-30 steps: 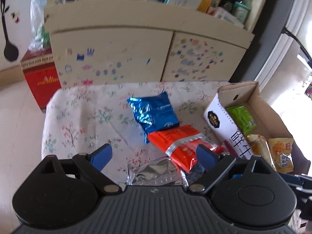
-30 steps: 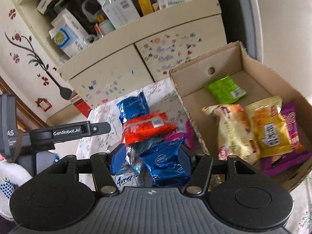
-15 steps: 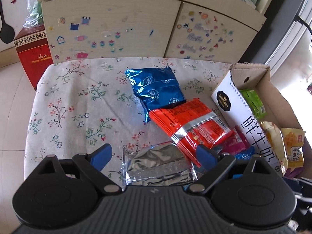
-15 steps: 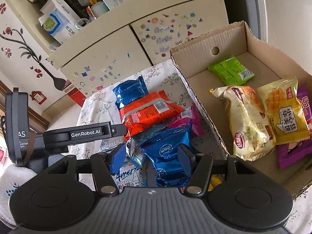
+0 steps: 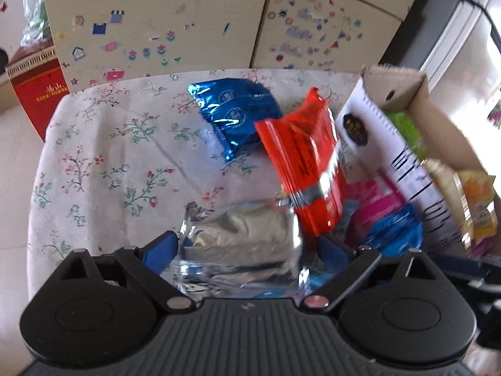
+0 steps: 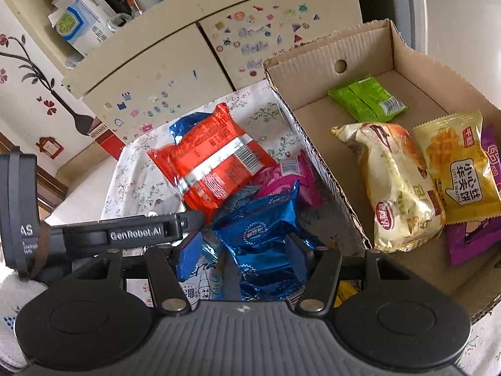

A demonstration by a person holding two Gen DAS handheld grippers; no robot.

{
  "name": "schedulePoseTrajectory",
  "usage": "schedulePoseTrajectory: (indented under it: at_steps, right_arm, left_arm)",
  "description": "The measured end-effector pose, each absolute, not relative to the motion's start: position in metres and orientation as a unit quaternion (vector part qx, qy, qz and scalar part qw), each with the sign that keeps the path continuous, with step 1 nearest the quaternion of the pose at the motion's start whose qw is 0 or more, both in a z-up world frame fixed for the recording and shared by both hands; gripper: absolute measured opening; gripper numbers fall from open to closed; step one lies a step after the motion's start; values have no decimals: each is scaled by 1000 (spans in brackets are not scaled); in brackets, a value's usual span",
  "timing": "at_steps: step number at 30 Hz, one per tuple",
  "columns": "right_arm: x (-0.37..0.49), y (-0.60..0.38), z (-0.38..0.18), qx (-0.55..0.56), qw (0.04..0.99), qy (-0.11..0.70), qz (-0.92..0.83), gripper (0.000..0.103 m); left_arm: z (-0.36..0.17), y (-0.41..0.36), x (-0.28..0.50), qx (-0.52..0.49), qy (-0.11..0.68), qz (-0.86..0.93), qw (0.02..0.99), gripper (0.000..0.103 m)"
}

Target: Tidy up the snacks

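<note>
Snack packets lie piled on a flowered cloth (image 5: 103, 163) beside a cardboard box (image 6: 313, 59). My left gripper (image 5: 245, 247) hangs low over a silver packet (image 5: 241, 241). Its jaws are opening and the packet lies between the blue pads without being pressed. An orange packet (image 5: 300, 163) stands tipped up on its edge. In the right wrist view one finger of the left gripper (image 6: 137, 235) reaches under it. My right gripper (image 6: 242, 253) stands half open around a dark blue packet (image 6: 260, 238), with a small gap at the left pad. A pink packet (image 6: 291, 178) lies behind it.
Inside the box lie a green packet (image 6: 368, 101), a cream one (image 6: 394, 185), a yellow waffle packet (image 6: 460, 169) and a purple one (image 6: 469, 238). Another blue packet (image 5: 235, 112) lies farther back on the cloth. A stickered cabinet (image 5: 162, 31) stands behind the table and a red box (image 5: 37, 94) at the left.
Both grippers have sunk toward the pile. The silver packet now lies between the left jaws. The orange packet has tipped up from lying flat. The dark blue packet reaches further past the right fingers.
</note>
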State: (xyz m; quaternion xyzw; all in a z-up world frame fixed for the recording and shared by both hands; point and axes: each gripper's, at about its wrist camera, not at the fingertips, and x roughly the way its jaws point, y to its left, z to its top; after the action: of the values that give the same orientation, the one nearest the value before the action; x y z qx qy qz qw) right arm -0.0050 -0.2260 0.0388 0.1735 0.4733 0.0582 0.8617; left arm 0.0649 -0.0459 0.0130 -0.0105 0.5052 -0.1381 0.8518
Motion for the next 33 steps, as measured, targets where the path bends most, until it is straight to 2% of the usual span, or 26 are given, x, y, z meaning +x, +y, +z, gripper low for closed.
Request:
schedulePoseTrajectory:
  at_steps: [4, 15, 20, 26, 33]
  right_arm:
    - [-3, -223, 36, 168, 861, 476, 59, 65]
    - [4, -210, 36, 144, 867, 473, 59, 66]
    - [10, -202, 30, 118, 868, 479, 58, 75]
    - [9, -181, 35, 49, 879, 470, 60, 75]
    - [11, -177, 30, 42, 872, 482, 78, 74]
  left_arm:
    - [9, -40, 63, 9, 509, -126, 851, 87]
    - [15, -15, 64, -16, 497, -116, 860, 86]
    - [5, -20, 69, -3, 502, -115, 857, 86]
    - [-1, -24, 70, 24, 495, -106, 862, 84]
    - [1, -15, 70, 19, 497, -84, 864, 80]
